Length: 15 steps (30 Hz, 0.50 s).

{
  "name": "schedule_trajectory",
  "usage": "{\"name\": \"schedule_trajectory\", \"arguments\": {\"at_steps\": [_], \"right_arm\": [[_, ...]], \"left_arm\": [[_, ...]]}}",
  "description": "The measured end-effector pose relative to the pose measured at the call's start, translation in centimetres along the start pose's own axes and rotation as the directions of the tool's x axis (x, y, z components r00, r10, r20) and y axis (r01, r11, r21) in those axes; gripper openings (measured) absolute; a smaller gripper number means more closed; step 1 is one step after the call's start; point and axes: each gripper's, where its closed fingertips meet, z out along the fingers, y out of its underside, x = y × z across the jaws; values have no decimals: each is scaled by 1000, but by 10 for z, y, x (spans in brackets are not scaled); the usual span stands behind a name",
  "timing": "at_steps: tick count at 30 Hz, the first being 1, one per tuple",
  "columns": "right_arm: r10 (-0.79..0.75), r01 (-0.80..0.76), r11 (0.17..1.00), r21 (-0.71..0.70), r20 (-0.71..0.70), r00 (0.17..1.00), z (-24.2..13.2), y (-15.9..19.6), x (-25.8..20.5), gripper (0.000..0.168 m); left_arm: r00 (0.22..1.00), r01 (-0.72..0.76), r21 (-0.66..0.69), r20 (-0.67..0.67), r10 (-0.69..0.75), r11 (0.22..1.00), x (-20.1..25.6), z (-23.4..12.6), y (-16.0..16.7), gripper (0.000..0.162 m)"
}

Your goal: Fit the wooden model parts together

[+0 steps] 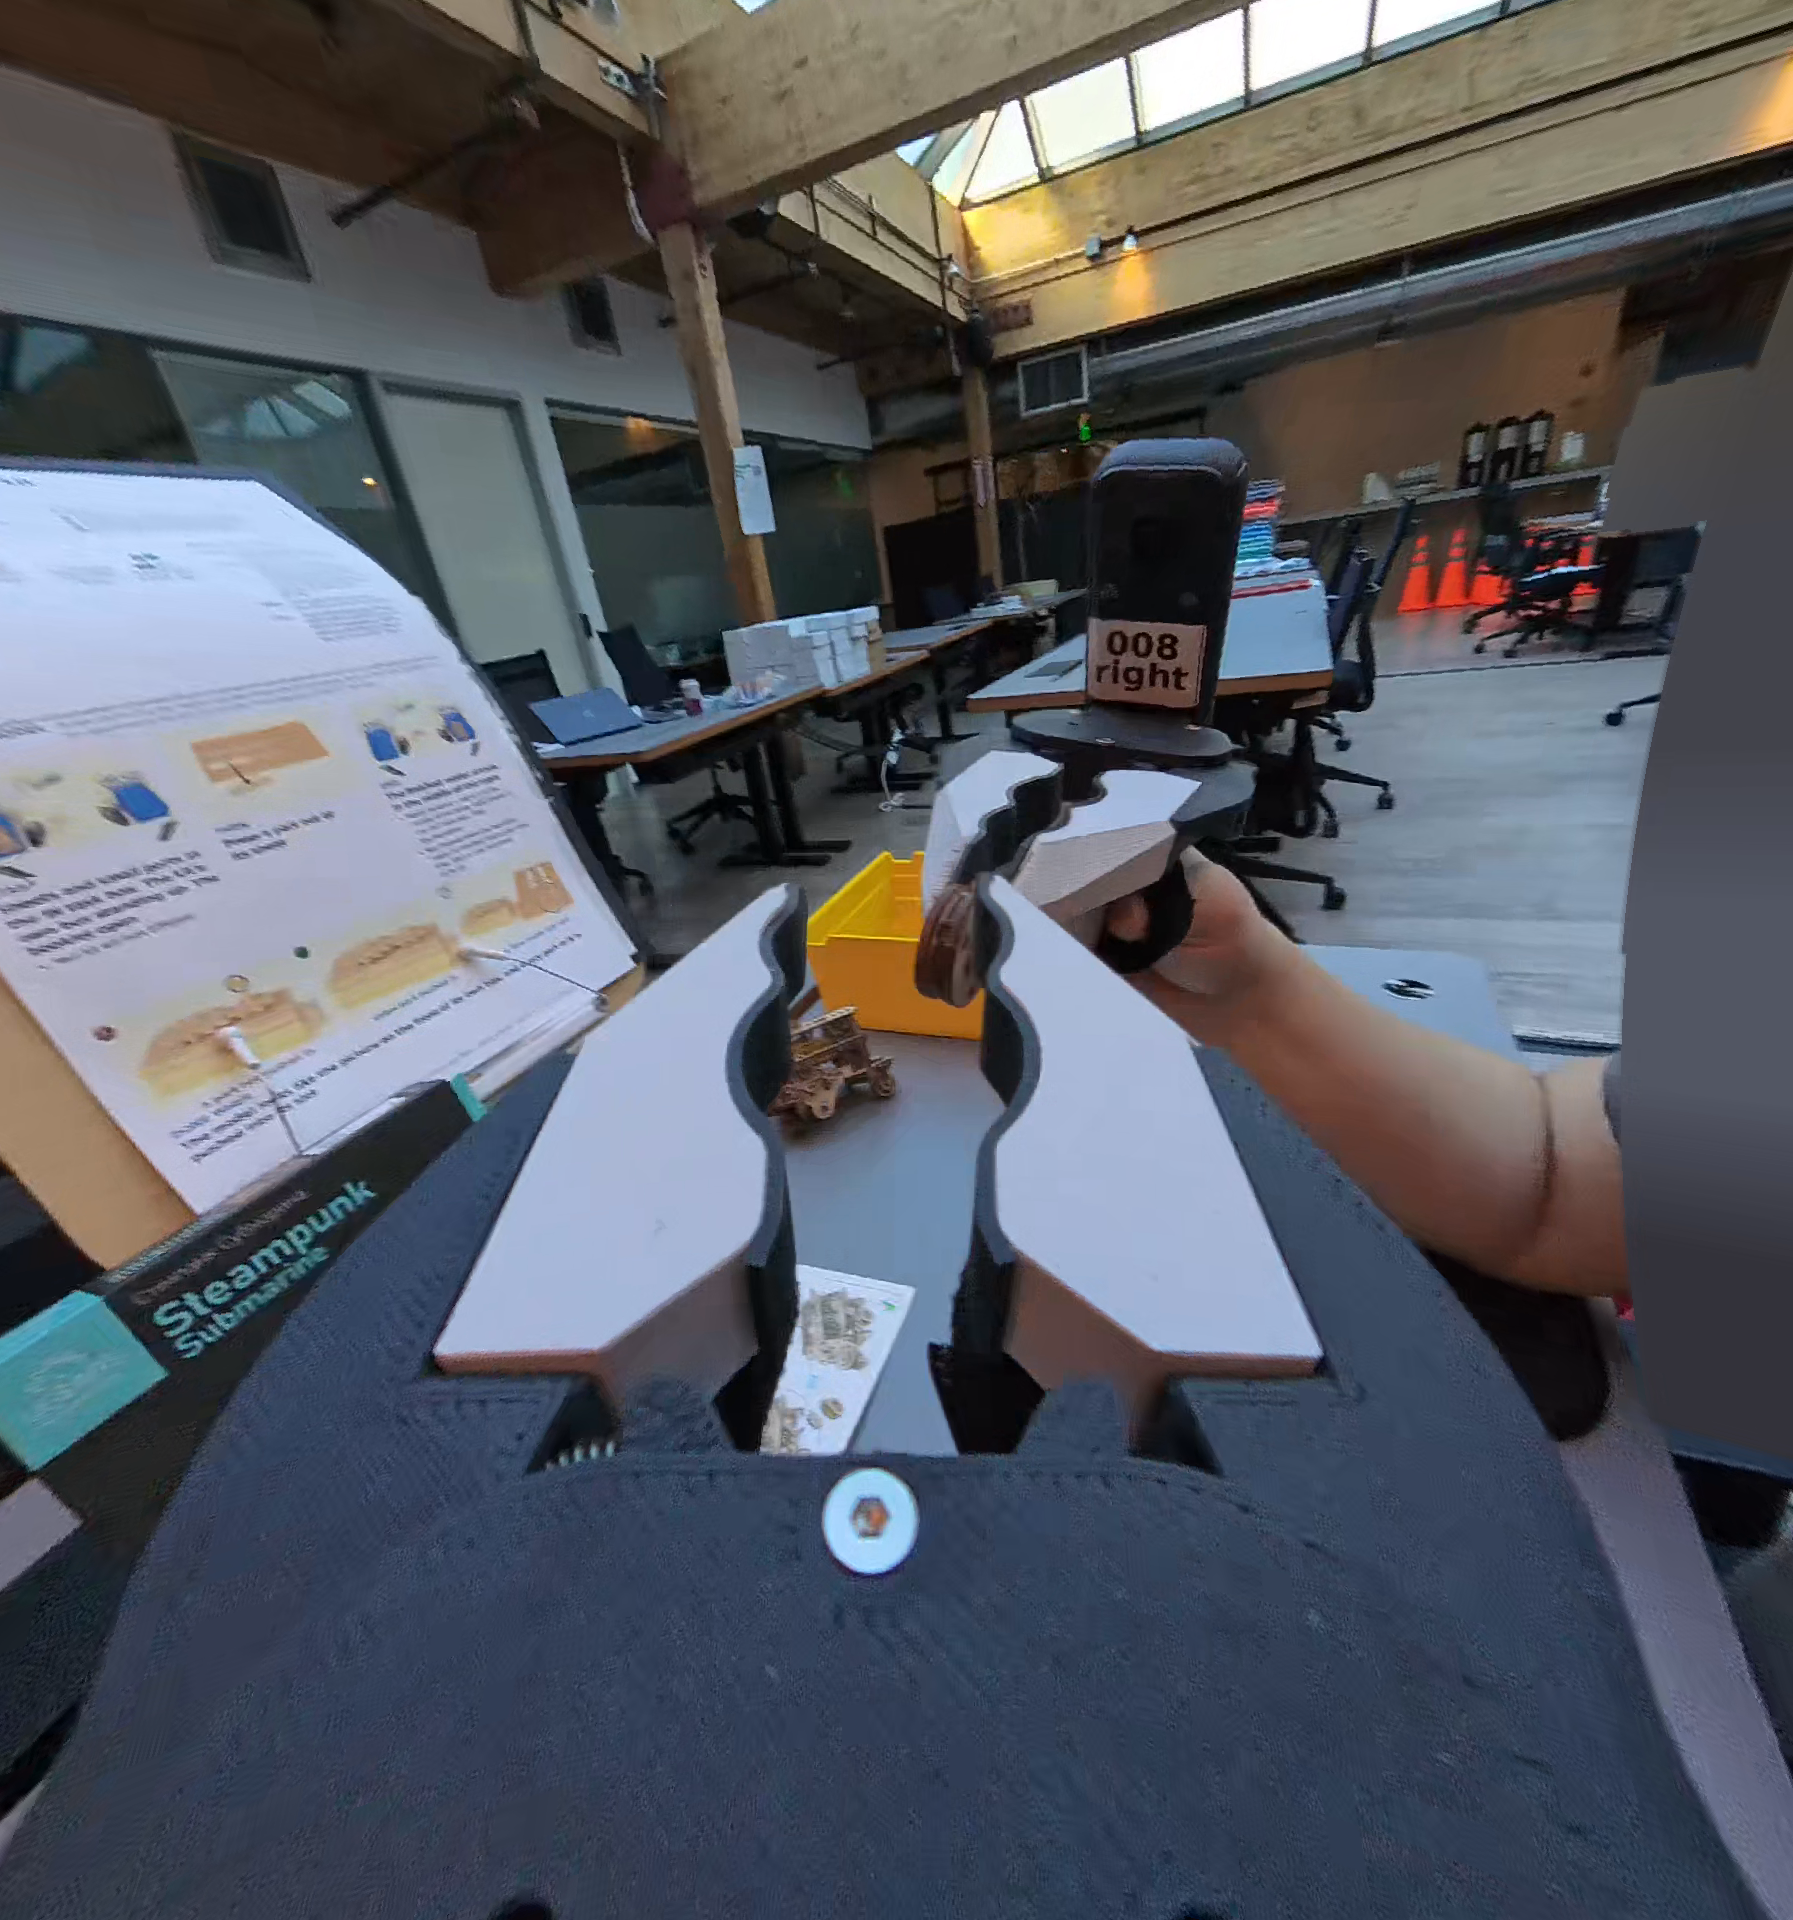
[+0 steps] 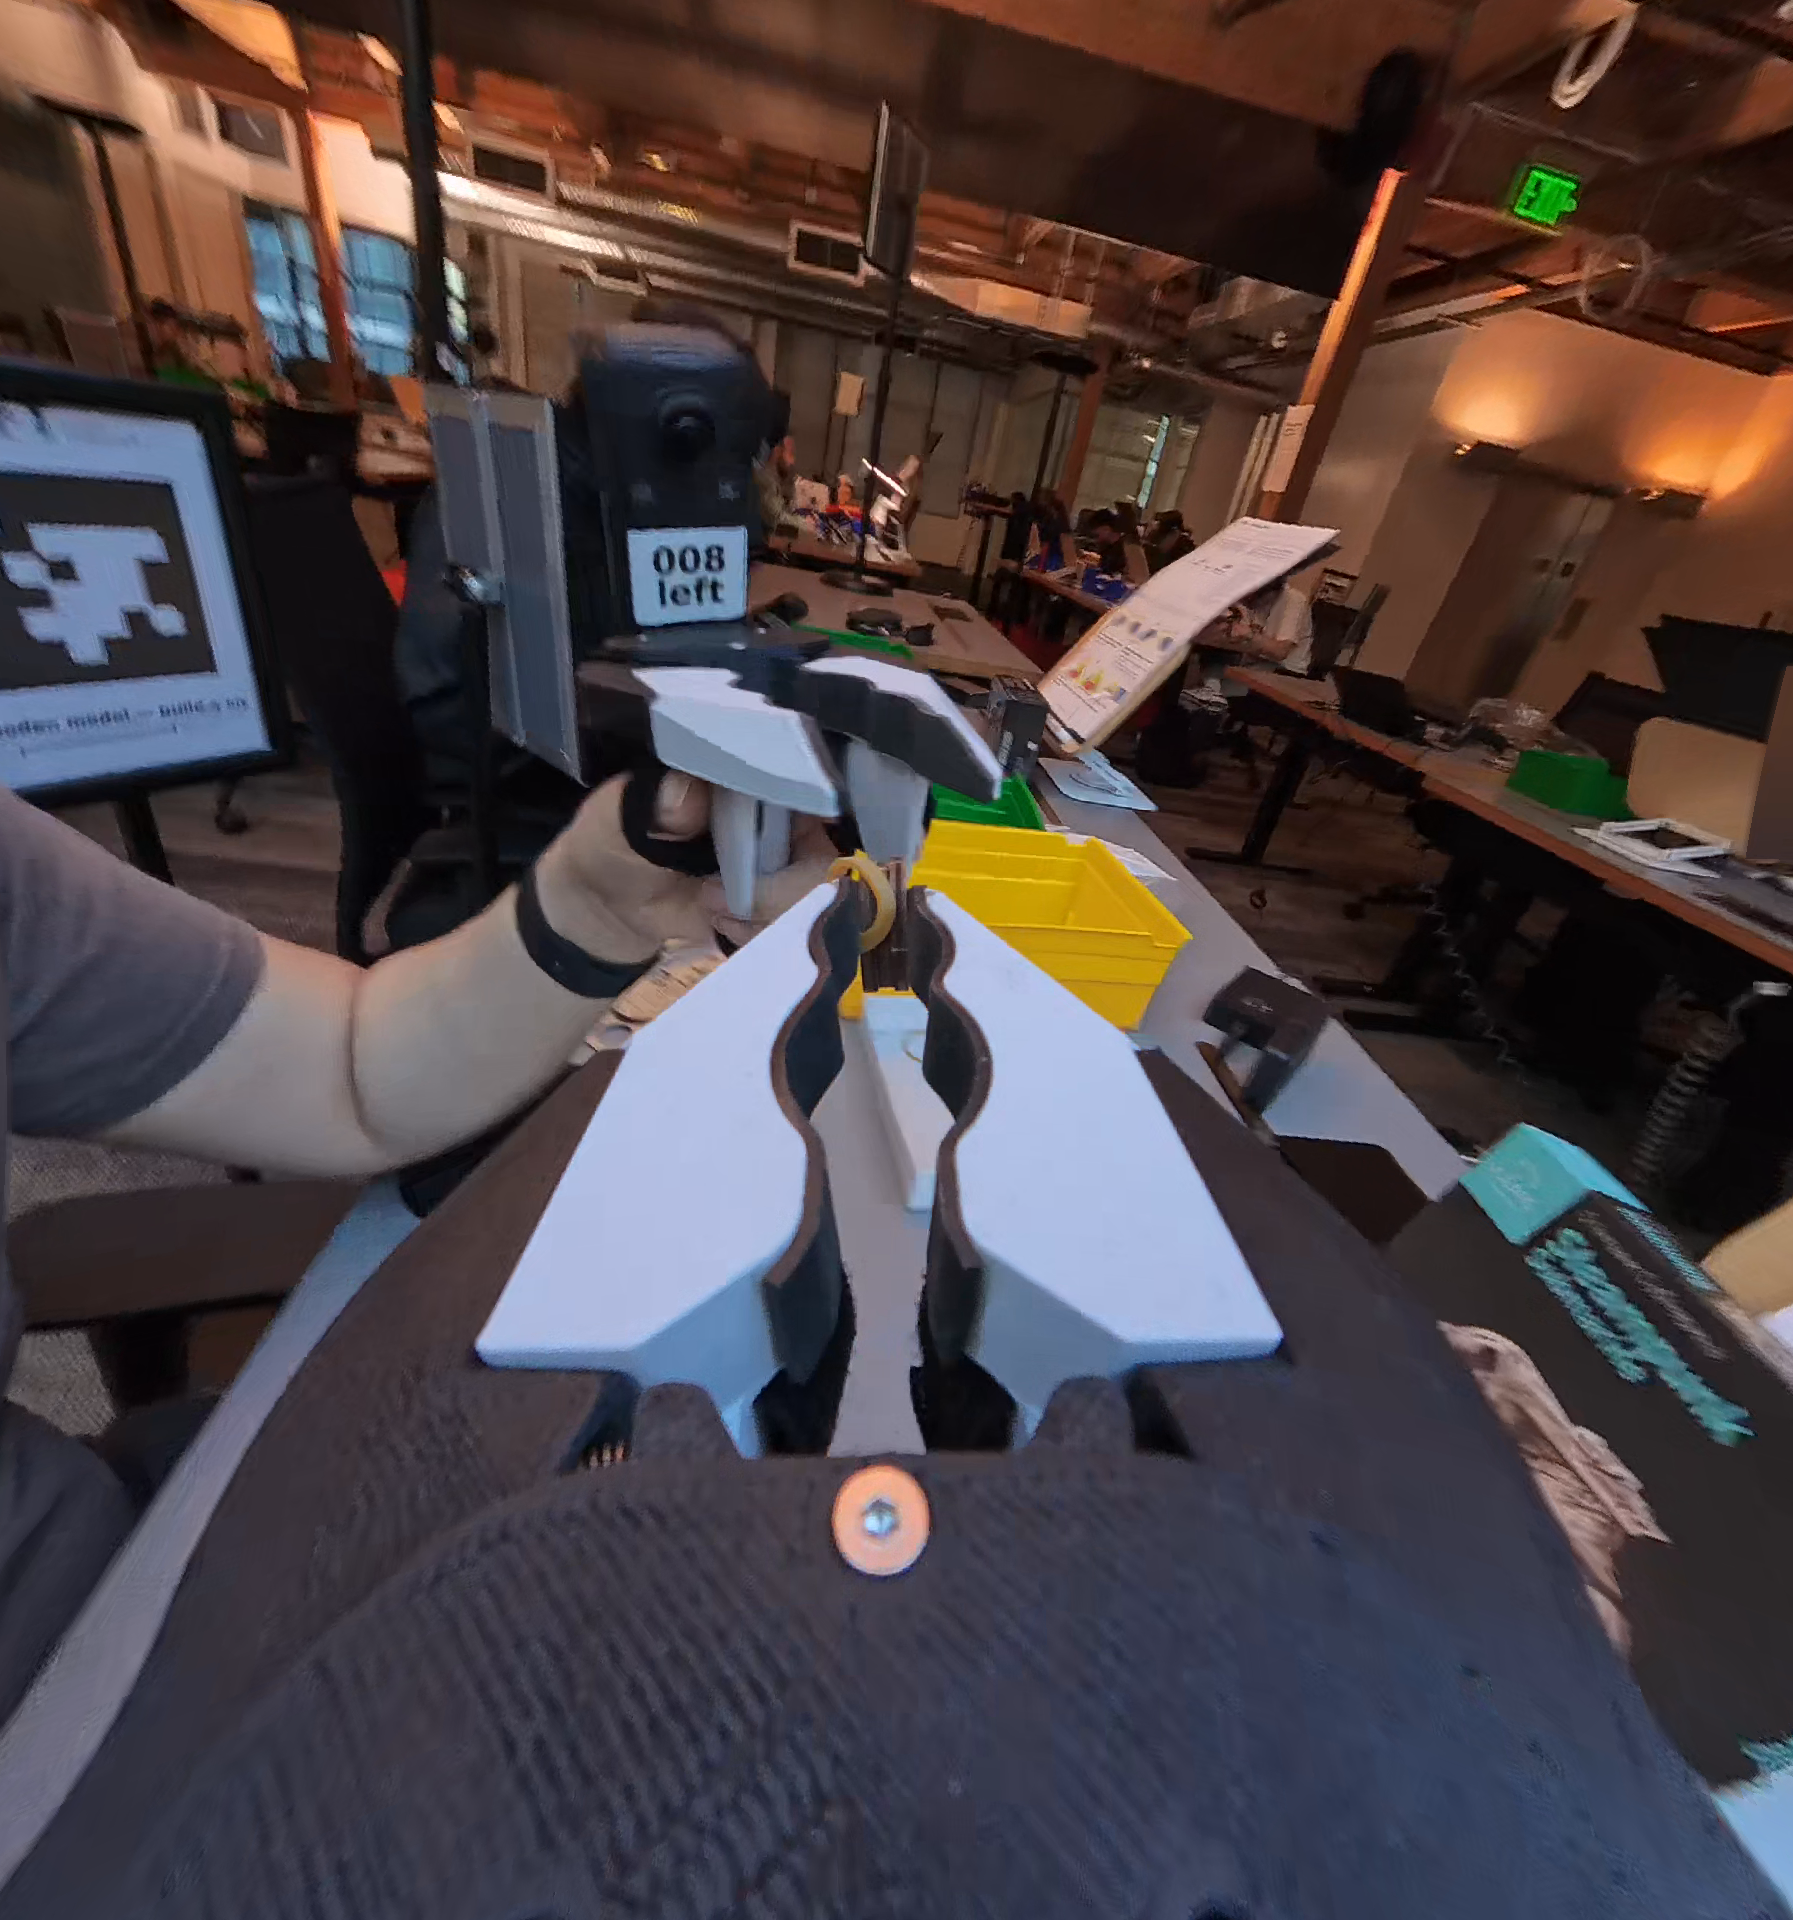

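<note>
My right gripper (image 2: 881,909) is shut on a small round dark wooden part (image 2: 890,951) with a yellow rubber band (image 2: 871,894) on it, held up above the table. In the left wrist view the same part (image 1: 949,951) sits at the tip of the right gripper (image 1: 975,883), right beside my left gripper's right fingertip. My left gripper (image 1: 890,896) is open and empty, and it shows in the right wrist view (image 2: 817,883) with its fingers pointing down just behind the part. A partly built wooden model (image 1: 835,1070) stands on the grey table (image 1: 871,1195) below both grippers.
A yellow bin (image 1: 871,956) stands behind the model, with a green bin (image 2: 985,805) beyond it. An instruction sheet on a stand (image 1: 196,779) is at the left. A black and teal kit box (image 1: 227,1309), a leaflet (image 1: 840,1340) and a laptop (image 1: 1411,987) lie on the table. My two grippers' fingertips are within a few centimetres of each other.
</note>
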Motion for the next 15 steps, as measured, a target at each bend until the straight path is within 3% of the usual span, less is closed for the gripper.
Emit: {"name": "schedule_trajectory", "arguments": {"at_steps": [2, 4, 8, 15], "right_arm": [[-75, 74, 996, -51, -18, 997, 1, 5, -1, 8], [-134, 131, 989, -75, -40, 990, 1, 6, -3, 8], [-220, 212, 966, -147, -46, 974, 2, 12, -6, 8], [-227, 232, 966, -115, 54, 972, 0, 10, -24, 7]], "left_arm": [[998, 36, -13, -50, -36, 999, 5, 3, 4, 35], [996, 32, -49, -87, -36, 998, 10, 7, 11, 36], [988, -44, -104, -149, 28, 994, 22, 8, 22, 25], [968, -81, -105, -244, 53, 991, 36, 1, 21, 10]]}}
